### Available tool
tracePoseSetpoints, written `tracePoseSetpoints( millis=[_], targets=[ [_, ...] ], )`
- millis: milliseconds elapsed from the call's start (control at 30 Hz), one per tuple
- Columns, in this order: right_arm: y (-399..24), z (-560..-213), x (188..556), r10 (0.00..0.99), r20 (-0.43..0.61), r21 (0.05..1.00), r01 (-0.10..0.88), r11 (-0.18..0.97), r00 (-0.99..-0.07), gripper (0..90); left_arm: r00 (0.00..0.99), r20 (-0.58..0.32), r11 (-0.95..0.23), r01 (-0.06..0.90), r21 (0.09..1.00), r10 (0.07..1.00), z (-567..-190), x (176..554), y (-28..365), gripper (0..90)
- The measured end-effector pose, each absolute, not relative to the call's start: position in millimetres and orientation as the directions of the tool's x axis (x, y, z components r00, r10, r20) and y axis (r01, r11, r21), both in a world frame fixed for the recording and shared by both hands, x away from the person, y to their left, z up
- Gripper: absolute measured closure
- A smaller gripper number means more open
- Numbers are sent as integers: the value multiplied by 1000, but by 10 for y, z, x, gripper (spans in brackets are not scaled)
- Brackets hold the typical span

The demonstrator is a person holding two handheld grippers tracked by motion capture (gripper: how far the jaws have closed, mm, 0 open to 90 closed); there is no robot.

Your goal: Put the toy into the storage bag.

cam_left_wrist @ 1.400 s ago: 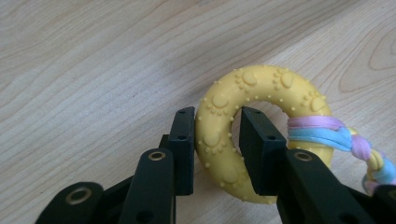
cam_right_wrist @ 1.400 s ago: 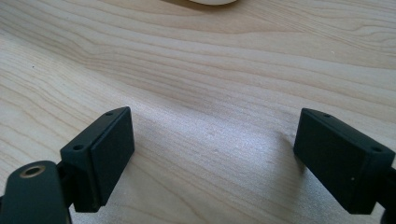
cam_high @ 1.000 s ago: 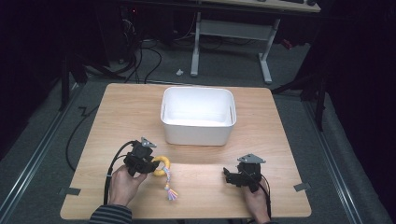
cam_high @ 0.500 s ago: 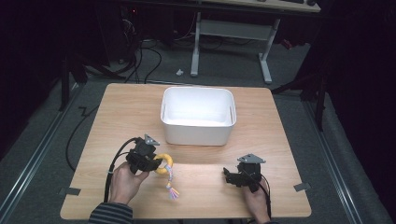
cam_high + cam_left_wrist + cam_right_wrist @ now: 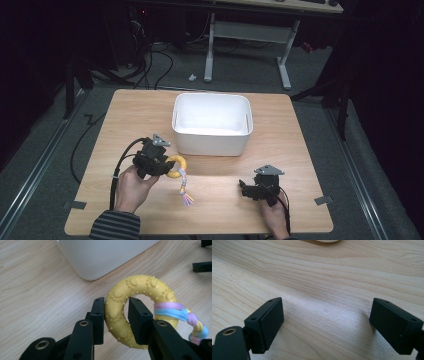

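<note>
Ring toy [image 5: 130, 315]: yellow rubber ring, knobbly with raised dots and paw prints; braided pastel cord [image 5: 175, 312] in pink, blue and yellow knotted round one side, ending in a frayed tassel [image 5: 187, 199].
Left claw [image 5: 116, 315]: black, flat-faced blocks with small screw holes; closed on the ring, one jaw through the hole, the other against the outer rim, pads pressing the rubber.
Ring's place: in the left claw, clear of the tabletop in the high view, just in front of the white bin's near wall; cord hanging down from the ring, tassel close to the wood.
Left hand [image 5: 132, 185]: wrapped round the claw's body from below, striped sleeve [image 5: 112, 229] at the table's near edge, claw pointing toward the bin; black cable looping off to the side.
Right claw [image 5: 329, 322]: jaws standing wide apart, nothing between them, bare wood underneath.
Right hand [image 5: 272, 212]: low on the near right part of the table, well apart from the ring.
Bin [image 5: 212, 142]: white plastic, rectangular, rounded corners, smooth walls.
Table [image 5: 300, 130]: pale wood, visible grain, rounded corners.
</note>
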State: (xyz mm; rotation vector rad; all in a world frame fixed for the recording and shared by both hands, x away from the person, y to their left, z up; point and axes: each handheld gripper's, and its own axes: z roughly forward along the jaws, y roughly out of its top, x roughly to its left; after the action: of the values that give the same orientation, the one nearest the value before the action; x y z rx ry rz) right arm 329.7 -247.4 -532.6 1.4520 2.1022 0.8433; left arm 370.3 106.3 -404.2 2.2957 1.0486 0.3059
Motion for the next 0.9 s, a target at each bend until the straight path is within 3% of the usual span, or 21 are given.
tracePoseSetpoints(
  millis=[900],
  targets=[
    [-2474, -5326, 3293, 937, -20, 700, 664, 262, -349, 123, 678, -73, -486, 593, 641, 731, -3589, 3955, 895, 671]
  ],
)
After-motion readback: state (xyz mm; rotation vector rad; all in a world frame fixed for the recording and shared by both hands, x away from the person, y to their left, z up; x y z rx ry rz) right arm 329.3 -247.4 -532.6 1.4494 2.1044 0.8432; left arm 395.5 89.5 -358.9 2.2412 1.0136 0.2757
